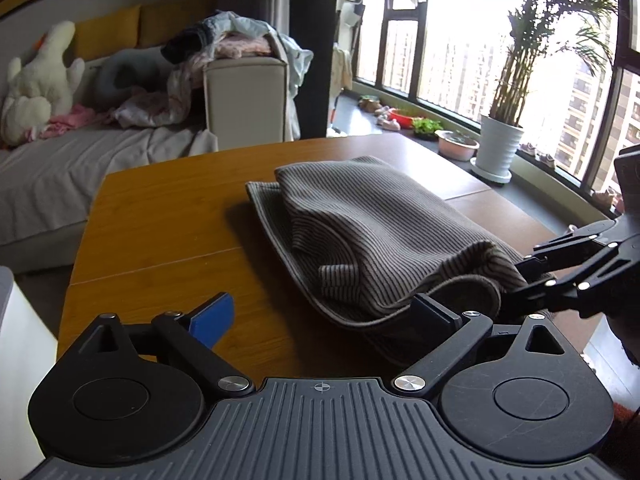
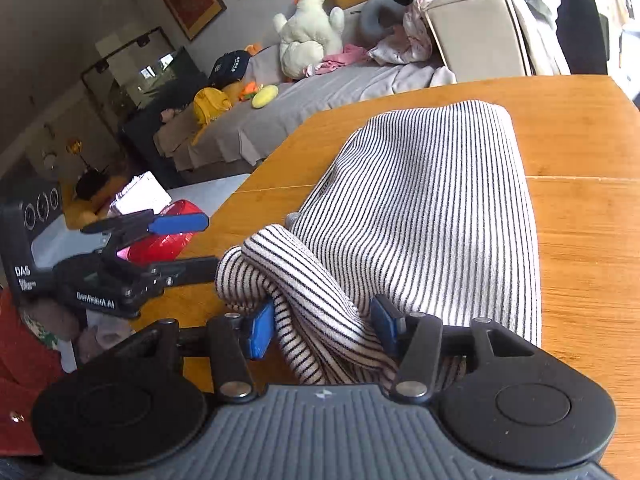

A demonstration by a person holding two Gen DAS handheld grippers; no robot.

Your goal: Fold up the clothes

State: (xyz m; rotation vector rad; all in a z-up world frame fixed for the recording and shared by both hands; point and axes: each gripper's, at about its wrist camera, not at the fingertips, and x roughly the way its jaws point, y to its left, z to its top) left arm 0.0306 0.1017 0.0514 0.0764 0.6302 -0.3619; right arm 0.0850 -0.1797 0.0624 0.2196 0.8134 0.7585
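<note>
The striped garment (image 2: 420,208) lies folded into a thick bundle on the wooden counter (image 2: 580,128), its far end squared off and its near end bunched up toward both tools.

The right hand-held gripper (image 2: 320,330) is at the garment's near end. A roll of the striped cloth runs between its two blue pads (image 2: 260,330), and both pads look to be against the fabric, so it appears to be clamped on that fold at a middling width. The cloth spills over the far side of the pads into a loose striped knot. In the left wrist view the same tool (image 1: 532,280) comes in from the right of the garment, its black fingers buried in the raised hem.

The left hand-held gripper (image 1: 324,312) stands spread wide. Its left blue pad (image 1: 212,318) hangs over bare counter wood, well apart from the garment. Its right finger sits at the garment's near edge, just under the curled hem; whether it touches the cloth cannot be told. Nothing is pinched between its fingers. In the right wrist view this tool (image 2: 180,240) sits to the left of the garment's near end, its fingers apart.
</note>
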